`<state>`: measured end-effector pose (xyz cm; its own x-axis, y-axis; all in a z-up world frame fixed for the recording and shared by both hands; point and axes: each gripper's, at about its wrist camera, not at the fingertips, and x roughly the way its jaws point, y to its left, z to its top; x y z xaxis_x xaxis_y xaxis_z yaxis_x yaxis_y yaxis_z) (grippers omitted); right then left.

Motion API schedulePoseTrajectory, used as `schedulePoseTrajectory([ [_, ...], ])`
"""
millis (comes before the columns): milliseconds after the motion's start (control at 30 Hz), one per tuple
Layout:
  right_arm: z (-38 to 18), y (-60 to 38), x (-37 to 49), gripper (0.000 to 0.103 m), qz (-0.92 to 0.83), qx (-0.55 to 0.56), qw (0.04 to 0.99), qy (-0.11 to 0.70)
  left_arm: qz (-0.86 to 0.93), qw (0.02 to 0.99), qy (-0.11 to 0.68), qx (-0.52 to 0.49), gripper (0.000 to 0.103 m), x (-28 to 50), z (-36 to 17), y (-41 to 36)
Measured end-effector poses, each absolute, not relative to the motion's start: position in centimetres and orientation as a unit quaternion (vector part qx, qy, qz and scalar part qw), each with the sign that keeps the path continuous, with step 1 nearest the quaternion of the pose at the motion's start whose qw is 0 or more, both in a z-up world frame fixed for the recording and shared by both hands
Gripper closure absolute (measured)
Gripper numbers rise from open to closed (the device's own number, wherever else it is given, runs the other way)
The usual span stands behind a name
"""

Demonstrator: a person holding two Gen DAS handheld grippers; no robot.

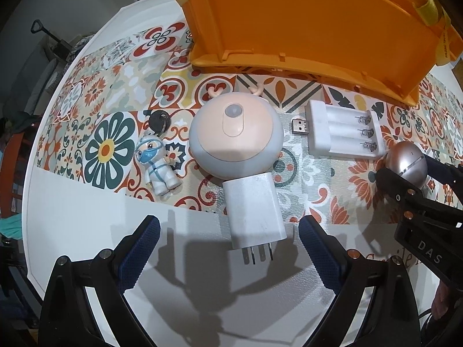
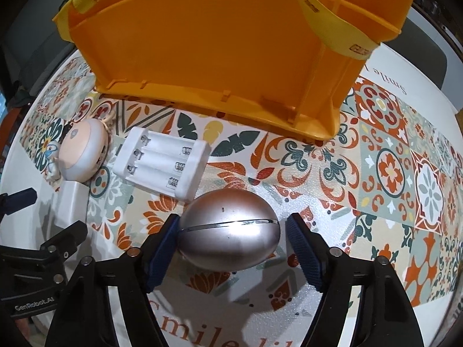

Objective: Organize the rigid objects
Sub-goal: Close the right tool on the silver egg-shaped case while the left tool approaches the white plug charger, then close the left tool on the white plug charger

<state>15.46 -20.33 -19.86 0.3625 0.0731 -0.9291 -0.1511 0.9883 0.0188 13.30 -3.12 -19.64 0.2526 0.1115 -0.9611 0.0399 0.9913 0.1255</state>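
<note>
On the white round bench (image 1: 86,231), over a plastic mat printed with orange, green and yellow tile patterns (image 1: 115,86): a scatter of small rigid things. At the far side of the mat, a large orange plastic bin (image 1: 303,23) with yellow tape on its rim, its inside in view.

In the left wrist view, just in front of the bin, a round grey-and-peach night light with small antlers (image 1: 235,138). Touching its near side, a white rectangular wall charger with metal prongs (image 1: 254,205), prongs toward the camera. Left of the night light, a small toy figure in a white protective suit and blue mask (image 1: 157,164), lying face up, with a black-headed key (image 1: 157,121) just beyond it. Right of the night light, a white three-slot battery charger with a short USB plug (image 1: 344,133), contact springs showing.

Left hand-held gripper (image 1: 228,225): spread wide, pointing steeply down, straddling the prong end of the wall charger. Grips nothing; both blue pads (image 1: 144,248) stand well clear of it.

Right hand-held gripper (image 2: 233,221): not clamped, bracketing a silver metal egg-shaped object with a seam round its middle (image 2: 228,231), resting on the mat just near of the battery charger. One pad right against the egg's side, the other just apart from it, with mat visible in the gap
</note>
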Motion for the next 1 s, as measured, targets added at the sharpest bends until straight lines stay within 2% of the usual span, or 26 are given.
schedulePoseTrajectory([
  [267, -19.7, -19.6, 14.6, 0.037, 0.055, -0.027, 0.830, 0.555, 0.004, 0.800, 0.597, 0.065, 0.005, 12.2, -19.0, -2.9],
  [800, -15.6, -17.8, 10.3, 0.037, 0.046, -0.005, 0.846, 0.531, -0.078, 0.821, 0.565, 0.021, 0.007, 10.1, -17.2, -1.0],
  [1000, -16.0, -18.4, 9.5, 0.037, 0.039, 0.005, 0.841, 0.540, -0.079, 0.815, 0.573, 0.020, 0.023, 10.8, -18.2, -1.8],
])
